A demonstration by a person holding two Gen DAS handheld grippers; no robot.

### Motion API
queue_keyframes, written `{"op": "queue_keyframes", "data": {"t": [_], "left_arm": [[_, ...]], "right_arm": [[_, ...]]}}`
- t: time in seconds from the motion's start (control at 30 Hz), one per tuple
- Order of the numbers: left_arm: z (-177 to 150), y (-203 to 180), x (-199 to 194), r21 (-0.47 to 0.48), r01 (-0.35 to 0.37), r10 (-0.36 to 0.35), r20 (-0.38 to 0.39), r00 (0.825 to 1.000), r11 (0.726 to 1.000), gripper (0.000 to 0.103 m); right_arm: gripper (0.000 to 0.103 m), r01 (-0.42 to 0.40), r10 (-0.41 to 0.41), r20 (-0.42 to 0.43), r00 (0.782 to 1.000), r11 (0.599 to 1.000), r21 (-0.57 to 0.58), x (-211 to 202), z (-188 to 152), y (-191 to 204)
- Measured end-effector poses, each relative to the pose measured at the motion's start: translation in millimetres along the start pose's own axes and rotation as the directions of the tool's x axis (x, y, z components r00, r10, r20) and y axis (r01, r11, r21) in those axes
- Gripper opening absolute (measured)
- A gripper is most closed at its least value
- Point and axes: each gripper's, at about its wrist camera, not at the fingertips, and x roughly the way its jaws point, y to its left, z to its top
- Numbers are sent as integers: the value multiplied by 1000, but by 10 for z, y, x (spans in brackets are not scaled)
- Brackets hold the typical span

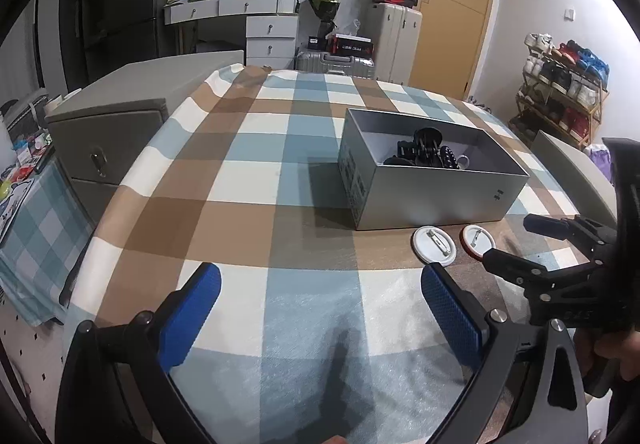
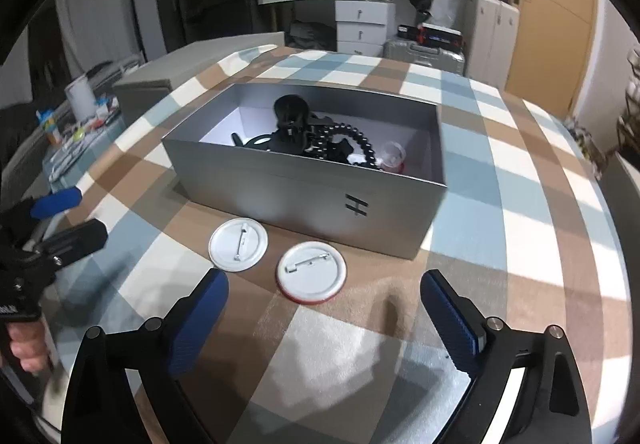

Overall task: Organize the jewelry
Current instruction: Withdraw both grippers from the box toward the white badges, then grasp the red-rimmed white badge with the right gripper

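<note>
Two round pin badges lie backs up on the checked cloth in front of a grey open box (image 2: pixel 280 200): a white one (image 2: pixel 239 239) and a red-rimmed one (image 2: pixel 311 271). The box holds a black hair claw (image 2: pixel 292 120), a black bead bracelet (image 2: pixel 362 142) and a small red-and-white badge (image 2: pixel 394 158). My right gripper (image 2: pixel 324 304) stands open just short of the red-rimmed badge, nothing between its pads. My left gripper (image 1: pixel 320 304) is open over bare cloth, left of the badges (image 1: pixel 434 246) and the box (image 1: pixel 440 200). In the left wrist view the right gripper (image 1: pixel 512 240) reaches in beside the red-rimmed badge (image 1: pixel 478 240).
A checked tablecloth (image 1: pixel 248 172) covers the table. A grey cabinet (image 1: pixel 108 132) stands close at the left edge, with a cluttered low table (image 2: pixel 80 116) beyond it. White drawers (image 1: pixel 272 32), suitcases (image 1: pixel 336 62) and a shoe rack (image 1: pixel 560 92) line the far wall.
</note>
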Motion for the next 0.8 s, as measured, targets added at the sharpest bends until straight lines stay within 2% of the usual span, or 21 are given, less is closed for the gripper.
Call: {"op": "queue_keyframes", "data": {"t": [0.27,0.43,0.57,0.8], "left_arm": [[-25,104,-38,-21,-2,2,11,1000,1000,98],[-38,161,-30,-39,-10,11,8,1000,999,98],[-46,176,-32,-42,-13,13,3,1000,999,98],[-56,160,-57,-36,-8,9,4,1000,999,98]], "right_arm": [[73,-17,16,-61,998,1000,-11,172,34,9],[68,-9,6,-74,997,999,-35,213,54,56],[58,-11,7,-69,998,998,-58,212,62,103],[52,-20,17,-56,998,998,-56,205,48,109]]}}
